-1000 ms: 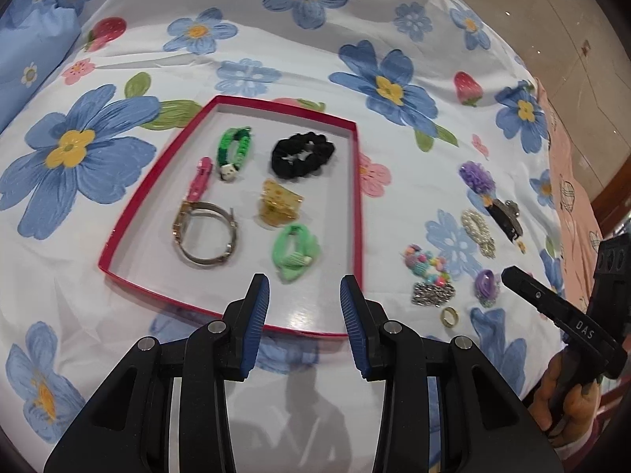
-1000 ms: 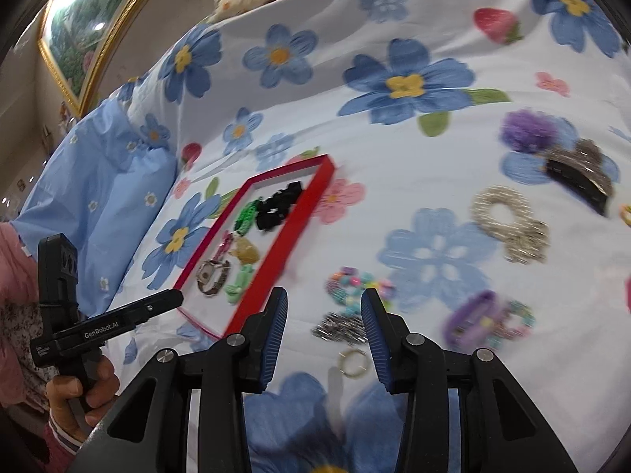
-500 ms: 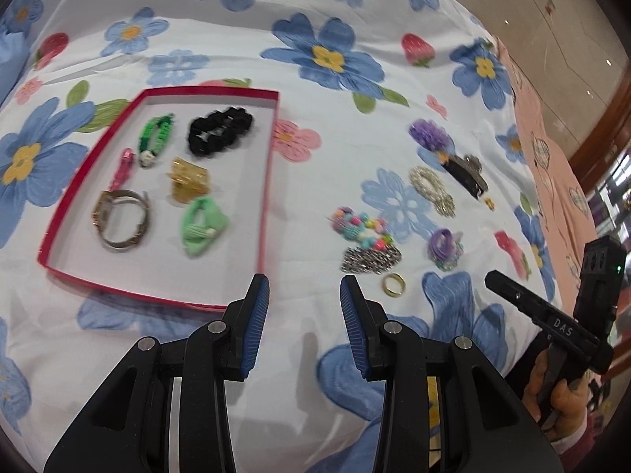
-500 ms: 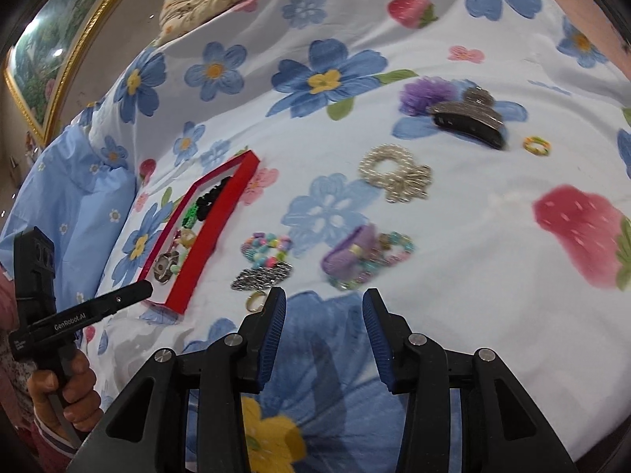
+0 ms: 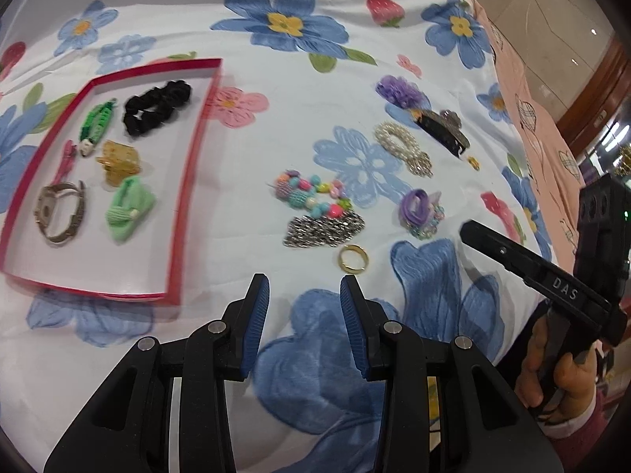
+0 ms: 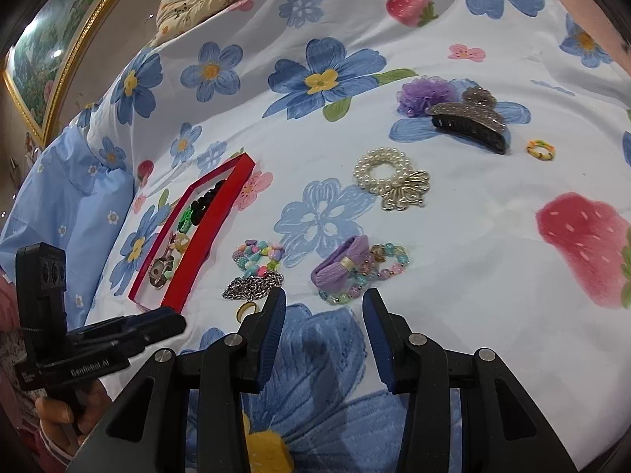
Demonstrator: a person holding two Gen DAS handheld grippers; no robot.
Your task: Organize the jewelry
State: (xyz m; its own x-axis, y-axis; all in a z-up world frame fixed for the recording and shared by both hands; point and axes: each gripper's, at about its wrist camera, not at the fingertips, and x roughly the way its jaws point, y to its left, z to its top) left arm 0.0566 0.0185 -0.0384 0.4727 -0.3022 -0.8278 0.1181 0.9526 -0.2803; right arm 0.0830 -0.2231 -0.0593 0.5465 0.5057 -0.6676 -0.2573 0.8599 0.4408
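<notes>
On the bed (image 6: pixel 493 213), the red tray (image 5: pixel 185 197) lies far left with six pieces inside. Loose pieces lie right of it. The purple bow (image 6: pixel 341 266) sits just beyond the right gripper (image 6: pixel 323 311), the nearer one, long axis slanting far-right. Both grippers, left (image 5: pixel 301 295) included, gape empty.

A white bedsheet (image 5: pixel 276 138) printed with blue flowers and red strawberries carries a red tray (image 5: pixel 185 197); at the tray's twelve o'clock a black scrunchie (image 5: pixel 157 107), at three o'clock a gold ring (image 5: pixel 353 259). Both tongs have blue pads (image 5: pixel 256 315).
</notes>
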